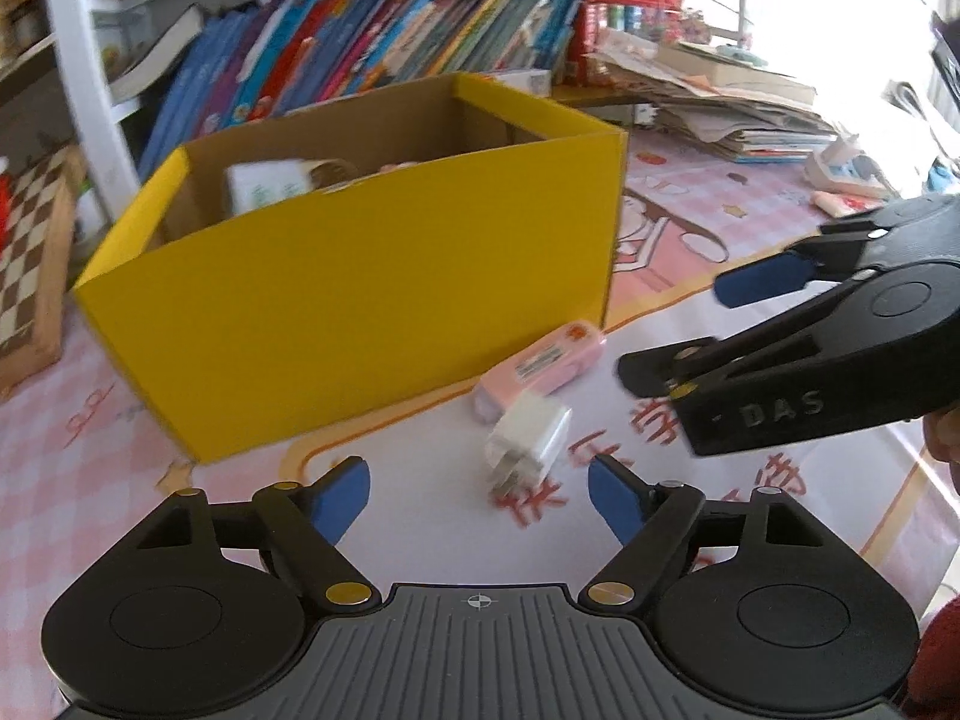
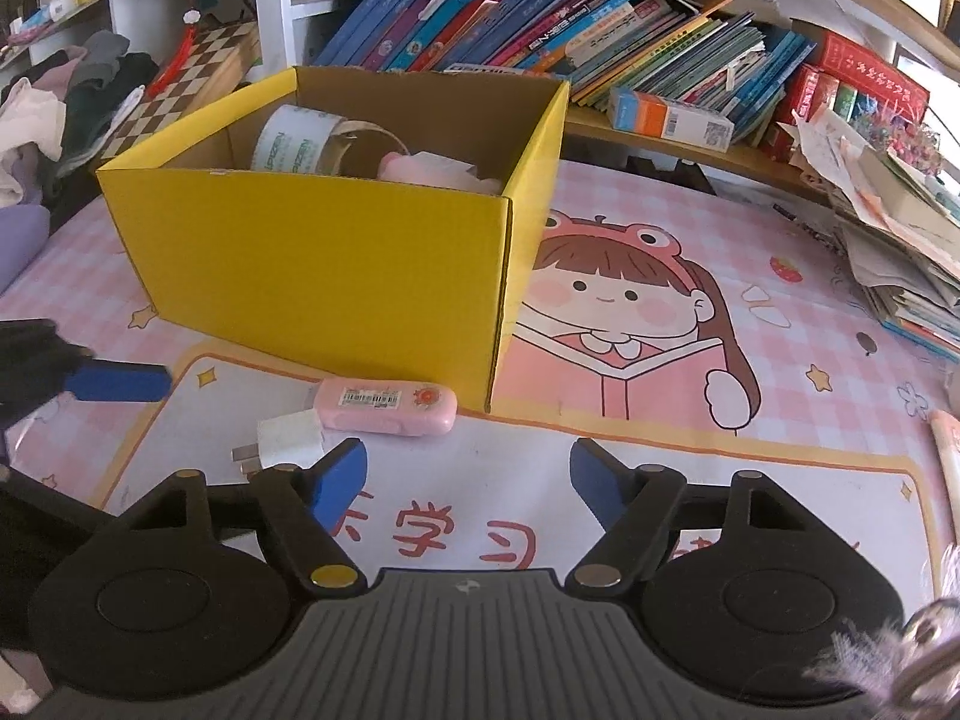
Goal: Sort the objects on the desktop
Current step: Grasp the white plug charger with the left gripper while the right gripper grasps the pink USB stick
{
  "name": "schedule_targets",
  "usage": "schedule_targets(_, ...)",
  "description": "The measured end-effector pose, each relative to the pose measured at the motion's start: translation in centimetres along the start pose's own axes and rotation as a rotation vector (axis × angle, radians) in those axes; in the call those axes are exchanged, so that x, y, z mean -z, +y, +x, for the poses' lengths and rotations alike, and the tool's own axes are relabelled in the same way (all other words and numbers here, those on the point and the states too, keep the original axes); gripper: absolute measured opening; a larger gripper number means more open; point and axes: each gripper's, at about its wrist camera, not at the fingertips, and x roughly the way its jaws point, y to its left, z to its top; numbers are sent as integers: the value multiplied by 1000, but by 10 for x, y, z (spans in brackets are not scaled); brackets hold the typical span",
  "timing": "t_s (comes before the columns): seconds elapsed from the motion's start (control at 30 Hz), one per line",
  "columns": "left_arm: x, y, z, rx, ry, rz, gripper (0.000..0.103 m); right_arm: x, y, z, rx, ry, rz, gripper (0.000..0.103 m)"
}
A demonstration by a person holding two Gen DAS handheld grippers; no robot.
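Note:
A yellow cardboard box stands on the pink desk mat and also shows in the right wrist view; it holds a tape roll and pink items. A pink rectangular case lies by the box's front corner, with a white charger plug touching its near end. Both show in the right wrist view: the case and the plug. My left gripper is open and empty, just short of the plug. My right gripper is open and empty, right of the case; it also shows in the left wrist view.
A shelf of books runs behind the box. A stack of papers and books sits at the right. A chessboard leans at the left. A small white and orange carton lies on the shelf ledge.

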Motion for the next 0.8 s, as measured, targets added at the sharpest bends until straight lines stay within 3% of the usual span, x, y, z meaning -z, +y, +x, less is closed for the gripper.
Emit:
schedule_targets(0.3, -10, -10, 24, 30, 25, 46, 56, -6, -6, 10, -6, 17, -4, 74)
schedule_targets(0.43, -10, -9, 30, 51, 43, 45, 32, -7, -6, 15, -15, 25, -3, 74)
schedule_targets(0.57, -7, -4, 27, 72, 40, 27, 29, -9, -6, 20, -27, 34, 10, 75)
schedule_targets(0.8, 5, 24, 8, 31, 51, -88, 28, -10, 7, 31, -49, 61, 9, 76)
